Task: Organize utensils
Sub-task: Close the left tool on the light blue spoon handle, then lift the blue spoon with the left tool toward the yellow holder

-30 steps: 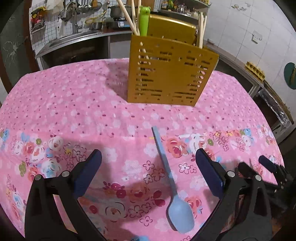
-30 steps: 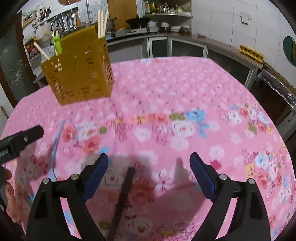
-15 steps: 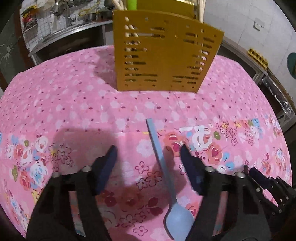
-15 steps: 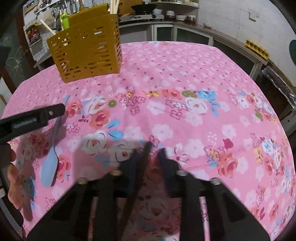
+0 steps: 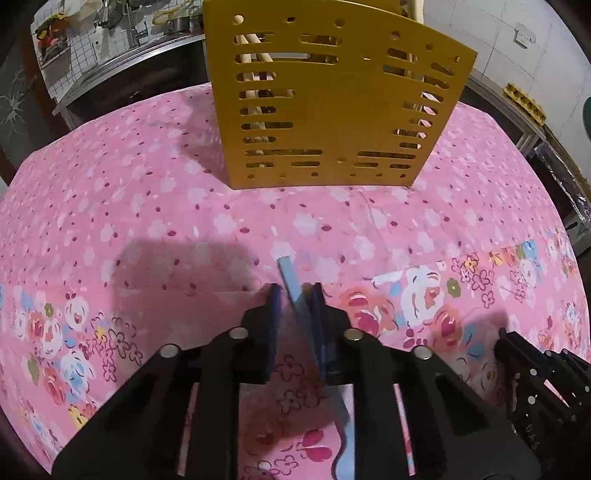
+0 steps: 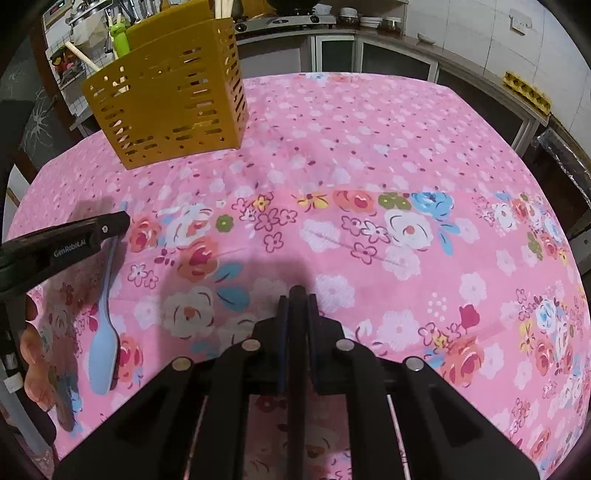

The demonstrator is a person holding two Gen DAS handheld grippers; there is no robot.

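Note:
The light blue spoon (image 5: 289,271) lies on the pink floral tablecloth (image 5: 147,206). My left gripper (image 5: 295,291) is closing on its handle, which slants across the narrow gap and touches the pads. In the right wrist view the left gripper (image 6: 114,223) sits over the handle, and the spoon (image 6: 103,356) has its bowl toward the near edge. My right gripper (image 6: 297,295) is closing on a black stick-like utensil (image 6: 296,369) that runs back between the pads. The yellow slotted utensil holder (image 5: 332,110) stands upright just beyond the spoon, holding wooden chopsticks (image 5: 255,59).
In the holder (image 6: 166,103) there is also a green utensil (image 6: 120,35). A person's hand (image 6: 33,350) shows at the left edge. Kitchen counters (image 6: 461,70) and a sink (image 5: 110,62) surround the table. The cloth drops off at the table's near and right edges.
Both grippers went from wide open to nearly shut, the left around the spoon handle and the right around the black utensil. The left gripper also moved forward and down, nearer the holder.

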